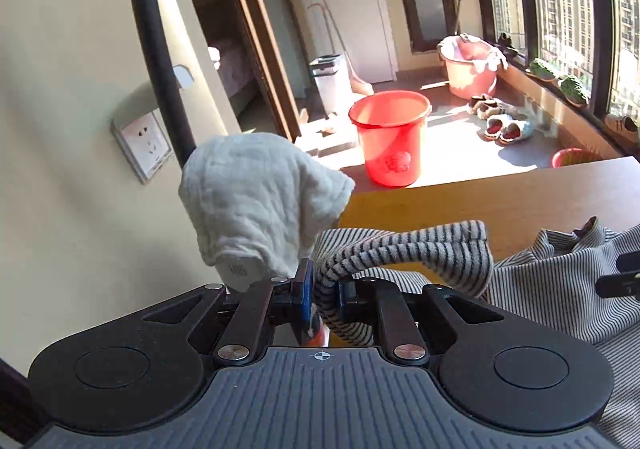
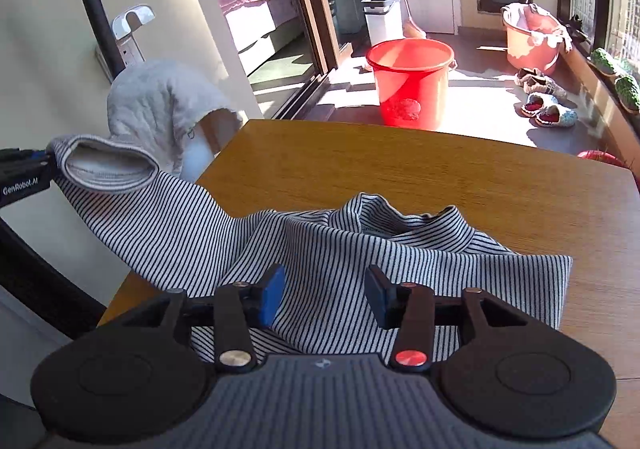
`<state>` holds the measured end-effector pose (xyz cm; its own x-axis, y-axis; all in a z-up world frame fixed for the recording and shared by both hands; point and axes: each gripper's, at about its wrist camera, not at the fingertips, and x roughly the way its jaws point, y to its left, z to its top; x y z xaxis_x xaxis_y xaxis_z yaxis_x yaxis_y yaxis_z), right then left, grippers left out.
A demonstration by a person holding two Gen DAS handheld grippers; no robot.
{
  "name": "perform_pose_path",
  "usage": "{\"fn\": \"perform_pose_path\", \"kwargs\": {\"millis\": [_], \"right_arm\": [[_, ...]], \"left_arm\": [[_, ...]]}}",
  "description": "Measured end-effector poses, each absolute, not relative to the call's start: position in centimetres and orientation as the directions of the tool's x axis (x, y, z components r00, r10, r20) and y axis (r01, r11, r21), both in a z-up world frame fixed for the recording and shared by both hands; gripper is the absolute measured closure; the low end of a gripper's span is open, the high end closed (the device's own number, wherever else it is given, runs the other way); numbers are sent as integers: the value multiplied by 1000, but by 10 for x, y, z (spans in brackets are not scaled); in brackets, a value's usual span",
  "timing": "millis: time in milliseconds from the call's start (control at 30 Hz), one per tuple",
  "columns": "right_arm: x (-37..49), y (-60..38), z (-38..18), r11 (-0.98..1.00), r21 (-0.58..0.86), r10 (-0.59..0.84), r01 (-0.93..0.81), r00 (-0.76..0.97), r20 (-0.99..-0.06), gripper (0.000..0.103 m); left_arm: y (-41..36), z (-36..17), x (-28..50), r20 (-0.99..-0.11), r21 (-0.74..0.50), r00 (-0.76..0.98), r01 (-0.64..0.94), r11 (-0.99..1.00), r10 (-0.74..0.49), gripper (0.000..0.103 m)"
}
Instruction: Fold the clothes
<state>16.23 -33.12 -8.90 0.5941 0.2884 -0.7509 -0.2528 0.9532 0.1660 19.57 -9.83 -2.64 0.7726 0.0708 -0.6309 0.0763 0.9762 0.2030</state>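
A black-and-white striped shirt (image 2: 344, 249) lies on the wooden table (image 2: 400, 165), its collar toward the far side. One sleeve stretches off the table's left edge, and its cuff (image 1: 408, 249) is pinched in my left gripper (image 1: 326, 293), which is shut on it. That same gripper (image 2: 28, 169) shows at the left edge of the right wrist view, holding the cuff (image 2: 108, 165) up. My right gripper (image 2: 324, 297) hovers open just above the shirt's body with nothing between its blue pads (image 2: 272, 295).
A white cloth (image 1: 256, 201) drapes over something beside the table's left edge. On the sunlit balcony floor beyond stand a red bucket (image 2: 412, 83), a pink basin (image 2: 532, 37), a white bin (image 2: 382, 19) and slippers (image 2: 548, 109). A wall with a socket (image 1: 146, 145) is at left.
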Motion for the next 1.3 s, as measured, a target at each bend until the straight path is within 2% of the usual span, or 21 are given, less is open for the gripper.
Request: {"fn": "perform_pose_path", "kwargs": {"millis": [67, 133, 267, 300, 333, 400, 500, 533, 567, 600, 633, 700, 733, 800, 867, 933, 1167, 1233, 1300], "right_arm": [[160, -292, -108, 940, 55, 259, -337, 598, -759, 54], [156, -260, -123, 909, -52, 240, -415, 619, -748, 52], [166, -224, -142, 871, -167, 195, -463, 635, -747, 51], [170, -227, -139, 875, -121, 228, -469, 620, -751, 64], [173, -231, -136, 878, -75, 261, -473, 604, -753, 92], [176, -251, -120, 901, 13, 299, -433, 600, -742, 93], [171, -311, -77, 951, 98, 277, -294, 669, -689, 93], [164, -332, -63, 964, 81, 241, -253, 700, -672, 93], [157, -353, -49, 975, 66, 203, -212, 729, -653, 93], [149, -373, -36, 984, 51, 164, -170, 756, -634, 93], [142, -394, -22, 991, 38, 124, -128, 781, -613, 93], [127, -436, 5, 999, 15, 41, -40, 822, -568, 93], [120, -457, 19, 1000, 5, -1, 4, 839, -544, 93], [105, -499, 46, 996, -10, -86, 93, 865, -494, 93], [90, -539, 72, 984, -20, -167, 176, 880, -444, 93], [79, -539, 60, 992, -9, -115, 126, 876, -469, 93], [58, -474, -49, 989, 126, 142, -73, 668, -731, 91], [55, -453, -69, 988, 133, 149, -72, 627, -765, 76], [61, -431, -91, 986, 135, 168, -99, 569, -805, 70]], "left_arm": [[-76, -25, 199, -658, 152, 750, 47, 987, 66, 89], [-65, -32, 199, -667, 152, 742, 47, 987, 67, 89], [-57, -38, 195, -687, 140, 725, 63, 988, 51, 89], [-56, -39, 194, -694, 129, 718, 65, 989, 43, 89], [-55, -40, 194, -701, 119, 713, 68, 991, 36, 89], [-57, -42, 195, -718, 94, 696, 74, 993, 16, 89], [-60, -45, 197, -754, 37, 656, 80, 996, -25, 89], [-60, -46, 196, -765, 11, 642, 80, 997, -43, 88], [-60, -48, 195, -777, -8, 628, 76, 997, -54, 84], [-61, -49, 195, -787, -24, 613, 68, 997, -61, 73], [-61, -50, 196, -798, -40, 599, 60, 997, -68, 67], [-63, -55, 200, -817, -54, 572, 42, 998, -68, 45], [-65, -59, 203, -828, -56, 557, 31, 998, -64, 43], [-70, -66, 210, -850, -63, 523, 4, 998, -56, 32], [-77, -70, 215, -867, -91, 493, -12, 996, -73, 30], [-87, -70, 212, -875, -119, 473, -3, 993, -104, 30], [-130, -77, 181, -892, -85, 433, 117, 989, -128, 30], [-135, -83, 177, -902, -55, 419, 130, 990, -105, 31], [-138, -91, 178, -914, -52, 394, 134, 990, -102, 36]]}}
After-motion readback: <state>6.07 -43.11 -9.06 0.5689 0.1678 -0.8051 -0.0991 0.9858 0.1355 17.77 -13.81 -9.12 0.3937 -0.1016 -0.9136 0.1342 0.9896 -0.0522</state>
